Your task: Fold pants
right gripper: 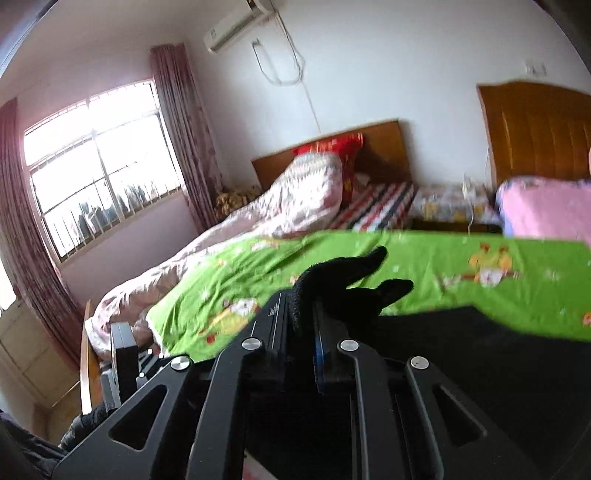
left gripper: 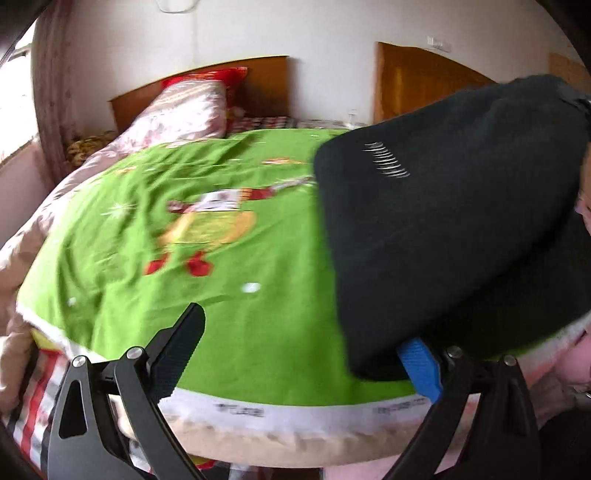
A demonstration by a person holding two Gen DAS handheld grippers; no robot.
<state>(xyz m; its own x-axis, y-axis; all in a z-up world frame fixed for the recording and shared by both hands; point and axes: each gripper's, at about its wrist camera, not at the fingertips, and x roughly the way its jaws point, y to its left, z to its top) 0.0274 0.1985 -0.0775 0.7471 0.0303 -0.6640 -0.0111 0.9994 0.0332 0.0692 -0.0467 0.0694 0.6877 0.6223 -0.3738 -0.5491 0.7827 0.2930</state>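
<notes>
We are only starting the fold — the right claw is clenching the pants edge above the green blanket, the left claw gaping, released.

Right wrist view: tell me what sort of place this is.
Most likely a home bedroom. A bed with a wooden headboard and a rumpled quilt stands by a barred window with curtains, and an air conditioner hangs high on the wall.

Ahead of the matt black plastic left gripper, soft dark knit pants lie on a fleecy green blanket.
</notes>
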